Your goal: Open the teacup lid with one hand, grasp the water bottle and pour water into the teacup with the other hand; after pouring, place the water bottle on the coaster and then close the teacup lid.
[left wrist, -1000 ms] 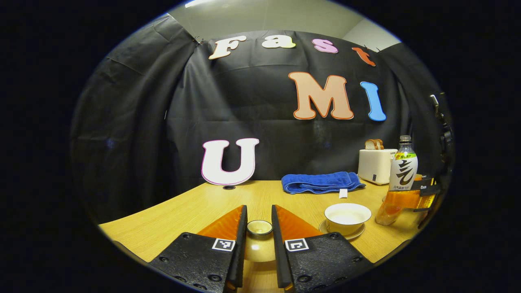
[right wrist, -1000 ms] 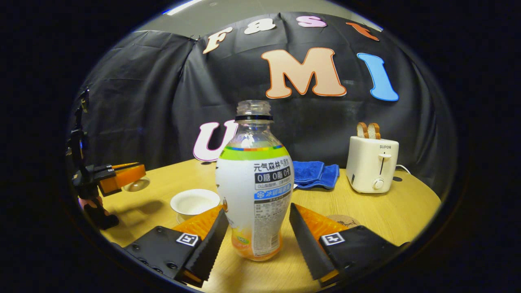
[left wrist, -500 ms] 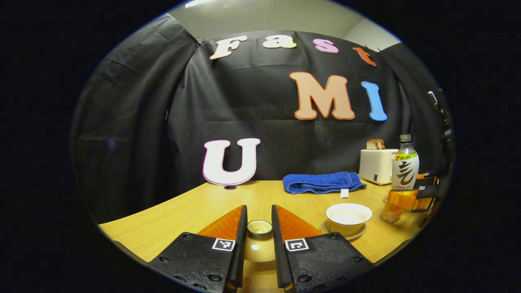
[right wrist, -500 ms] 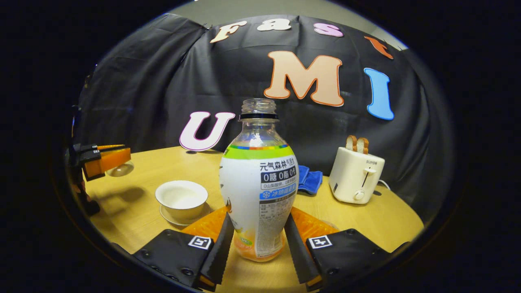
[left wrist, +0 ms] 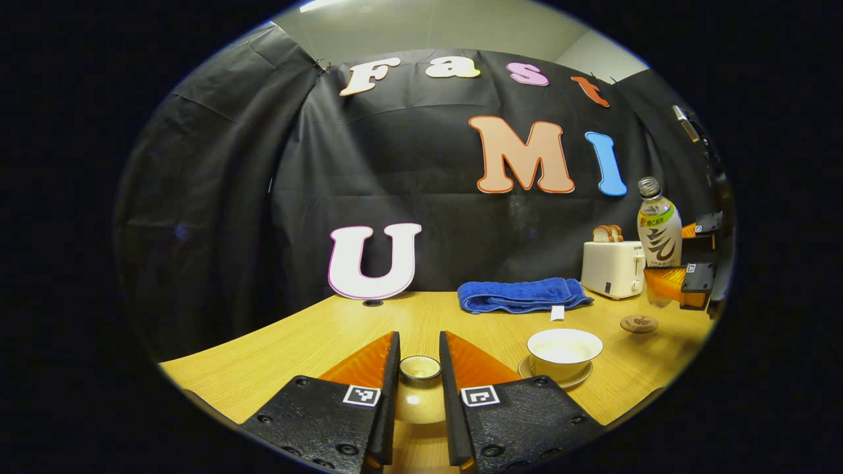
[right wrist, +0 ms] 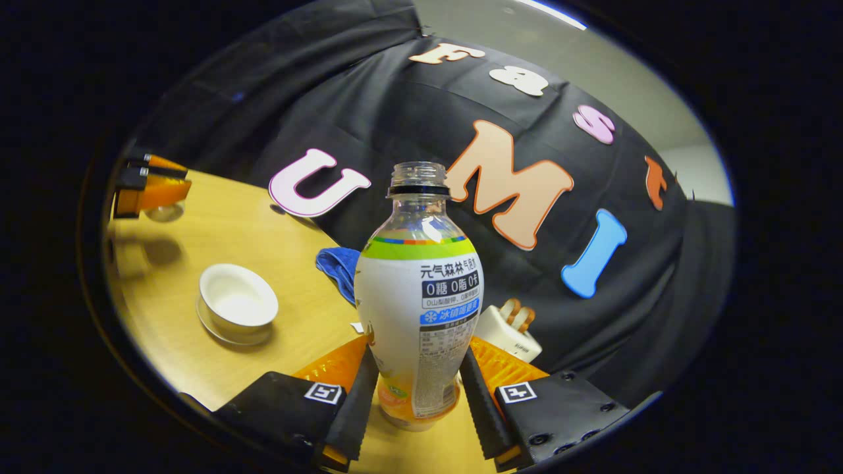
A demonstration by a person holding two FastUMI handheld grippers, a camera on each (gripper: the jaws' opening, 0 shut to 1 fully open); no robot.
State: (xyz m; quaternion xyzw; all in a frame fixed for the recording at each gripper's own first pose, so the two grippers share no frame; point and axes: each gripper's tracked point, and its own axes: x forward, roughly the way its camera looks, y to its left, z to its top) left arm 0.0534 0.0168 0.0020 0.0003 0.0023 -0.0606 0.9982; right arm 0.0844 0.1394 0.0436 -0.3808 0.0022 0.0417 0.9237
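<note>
So the left gripper (left wrist: 419,395) has its jaws nearly closed, just a narrow gap, and both fingers are pinching the teacup lid (left wrist: 419,368) by its knob, holding it off the table (left wrist: 316,336). The lid sits right between the fingertips, with its wider body showing below in the gap.

The right gripper (right wrist: 416,395) is open only as wide as the water bottle (right wrist: 417,296), with both serrated fingers pressing the bottle's lower sides. The bottle has no cap and stands straight up out of the jaws, with a bit of orange liquid low down near the fingertips. In the left gripper view the same bottle (left wrist: 658,227) is up in the air, well to the right of the left jaws, clamped in the other gripper.

The teacup (left wrist: 564,347) sits uncovered on its saucer (left wrist: 579,380), just right of the left jaws; from the right gripper it's off to the left (right wrist: 237,301). The coaster (left wrist: 639,323) lies on the table further right, beyond the cup.
</note>
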